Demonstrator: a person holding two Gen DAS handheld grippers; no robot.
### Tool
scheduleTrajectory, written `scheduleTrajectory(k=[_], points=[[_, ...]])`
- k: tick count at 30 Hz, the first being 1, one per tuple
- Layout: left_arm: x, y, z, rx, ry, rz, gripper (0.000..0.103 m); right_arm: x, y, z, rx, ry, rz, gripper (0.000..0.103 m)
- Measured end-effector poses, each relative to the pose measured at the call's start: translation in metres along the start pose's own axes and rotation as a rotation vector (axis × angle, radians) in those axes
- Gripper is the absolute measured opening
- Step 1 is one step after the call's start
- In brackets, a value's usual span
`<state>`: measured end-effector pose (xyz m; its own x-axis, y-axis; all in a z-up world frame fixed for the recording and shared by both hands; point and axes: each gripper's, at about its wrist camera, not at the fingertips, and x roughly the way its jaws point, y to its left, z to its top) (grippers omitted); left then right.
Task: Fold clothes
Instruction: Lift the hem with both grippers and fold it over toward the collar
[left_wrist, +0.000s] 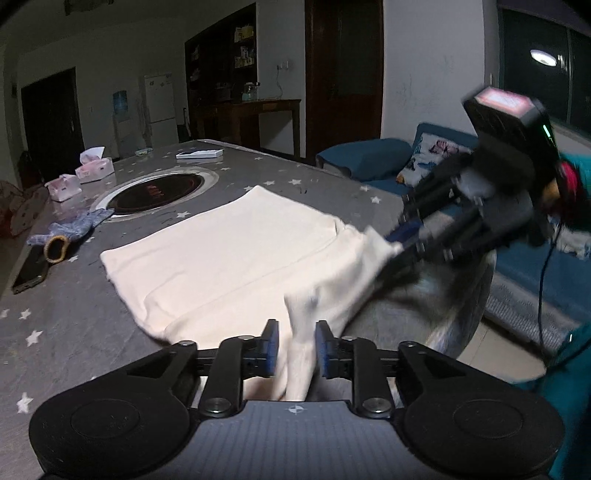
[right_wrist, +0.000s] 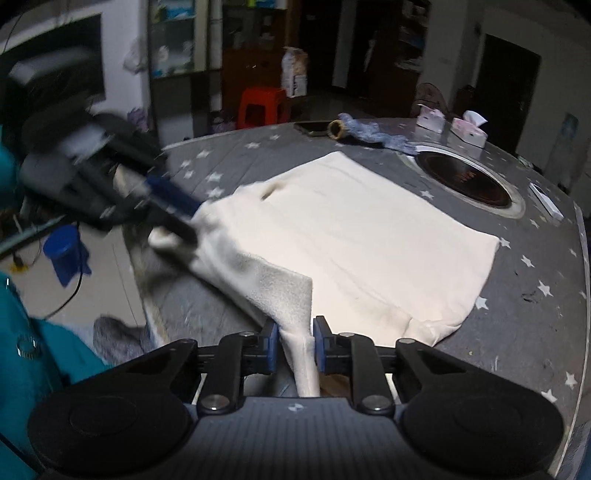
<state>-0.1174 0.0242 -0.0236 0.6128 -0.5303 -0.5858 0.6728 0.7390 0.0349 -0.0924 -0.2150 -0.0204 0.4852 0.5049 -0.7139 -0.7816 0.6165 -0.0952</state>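
Cream knit garment (left_wrist: 229, 254) bunches between the left gripper (left_wrist: 295, 345) pads at the near bench (left_wrist: 74, 332) edge, and the right gripper (right_wrist: 295, 343) pinches the other near corner, likely so both lift one hem together. Beyond, most of it lies flat, short of the round black inset cooktop (left_wrist: 157, 194).

On the table (left_wrist: 74, 332) the garment (left_wrist: 229, 254) lies spread, its near edge lifted between the left gripper (left_wrist: 295, 349) and right gripper (right_wrist: 295, 345), with the built-in cooktop (left_wrist: 157, 194) beyond it and glove (left_wrist: 70, 230), phone (left_wrist: 31, 271) and tissue boxes (left_wrist: 94, 170) far left.
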Motion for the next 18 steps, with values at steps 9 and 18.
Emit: scheduleTrajectory(k=[9,18], points=[[-0.002,-0.012,-0.019,0.129,0.039,0.081,0.038,-0.002,-0.016,0.01,0.08,-0.016,0.007,0.017],[-0.006,-0.013,-0.021,0.166,0.03,0.078,0.006,-0.009,-0.009,0.005,0.091,-0.046,-0.016,0.01]])
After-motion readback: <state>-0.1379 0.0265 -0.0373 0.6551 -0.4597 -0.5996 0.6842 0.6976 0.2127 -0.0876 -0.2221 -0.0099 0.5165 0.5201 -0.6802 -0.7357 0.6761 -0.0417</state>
